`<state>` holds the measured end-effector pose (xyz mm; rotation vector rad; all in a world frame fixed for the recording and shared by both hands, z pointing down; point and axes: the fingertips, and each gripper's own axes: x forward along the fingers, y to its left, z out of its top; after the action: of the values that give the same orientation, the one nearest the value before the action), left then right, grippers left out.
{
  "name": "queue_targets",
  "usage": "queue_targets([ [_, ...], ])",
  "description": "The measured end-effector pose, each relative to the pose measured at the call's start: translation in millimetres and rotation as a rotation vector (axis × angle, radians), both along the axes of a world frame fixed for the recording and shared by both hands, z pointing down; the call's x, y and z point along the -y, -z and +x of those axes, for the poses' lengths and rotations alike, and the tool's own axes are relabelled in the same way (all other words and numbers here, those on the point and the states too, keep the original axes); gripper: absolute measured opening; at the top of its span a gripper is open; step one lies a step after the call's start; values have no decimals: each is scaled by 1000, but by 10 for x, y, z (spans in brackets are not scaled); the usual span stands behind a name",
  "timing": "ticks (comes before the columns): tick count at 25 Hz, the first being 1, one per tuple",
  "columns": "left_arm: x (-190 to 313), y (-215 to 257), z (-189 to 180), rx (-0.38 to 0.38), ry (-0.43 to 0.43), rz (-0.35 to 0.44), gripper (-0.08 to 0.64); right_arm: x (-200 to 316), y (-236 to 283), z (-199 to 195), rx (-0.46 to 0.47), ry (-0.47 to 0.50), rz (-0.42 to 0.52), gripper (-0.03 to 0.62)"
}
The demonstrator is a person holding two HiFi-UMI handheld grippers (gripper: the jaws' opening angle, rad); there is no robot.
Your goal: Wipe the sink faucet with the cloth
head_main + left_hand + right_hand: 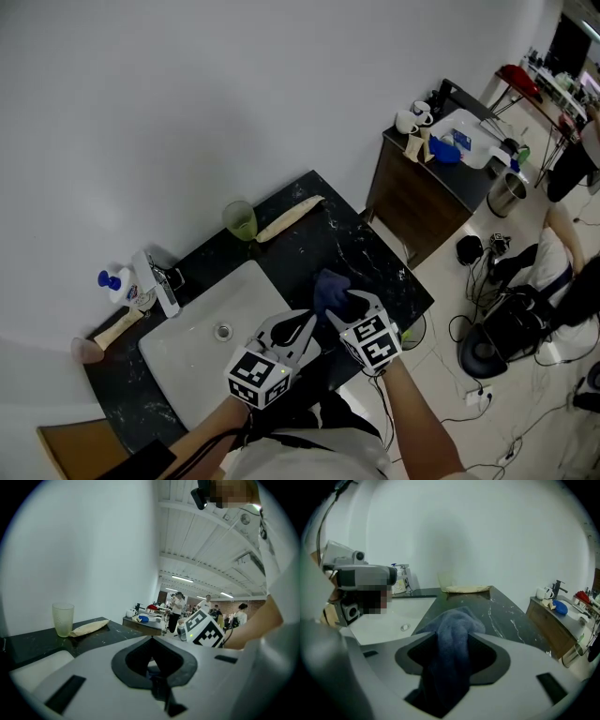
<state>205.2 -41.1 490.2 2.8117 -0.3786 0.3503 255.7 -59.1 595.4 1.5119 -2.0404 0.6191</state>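
Open counter (309, 239) right of sink (183, 361). Its front edge sits under your grippers; wall runs behind sink. Cup (240, 220) by wall past sink's right corner. Cloth (330, 286) bunched on counter just right of sink. Faucet (161, 278) on sink's wall-side rim, well apart. Your right gripper (354, 302) tilts down, jaws spread wide around cloth. Left gripper (307, 323) over sink's front-right corner, near level, jaws closed, empty.

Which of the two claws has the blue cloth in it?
The right claw: the blue cloth sits between its parted jaws. The left claw is shut, with nothing between its jaws.
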Motion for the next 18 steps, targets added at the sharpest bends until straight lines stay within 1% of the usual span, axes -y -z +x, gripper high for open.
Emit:
queue_targets([
  [1, 6, -4, -1, -1, 2, -1, 2, 5, -14, -8, -5, 10, -12, 210],
  [2, 13, -5, -3, -2, 4, -1, 2, 10, -20, -13, -13, 19, -23, 170],
  [3, 19, -4, -5, -3, 6, -1, 2, 16, -24, -16, -24, 27, -32, 147],
  [5, 27, 4, -10, -3, 10, 1, 2, 26, -39, -23, -48, 38, -46, 124],
  [8, 39, 36, -24, -7, 19, 5, 2, 45, -59, -38, -75, 47, -66, 103],
  [11, 34, 54, -48, -9, 28, 5, 2, 45, -37, -33, -64, 41, -65, 86],
  [15, 39, 91, -93, -12, 43, 12, 2, 27, 22, -39, -69, 54, -39, 78],
  [18, 52, 159, -155, -19, 64, 18, 2, 9, 249, -104, -32, 66, 7, 78],
])
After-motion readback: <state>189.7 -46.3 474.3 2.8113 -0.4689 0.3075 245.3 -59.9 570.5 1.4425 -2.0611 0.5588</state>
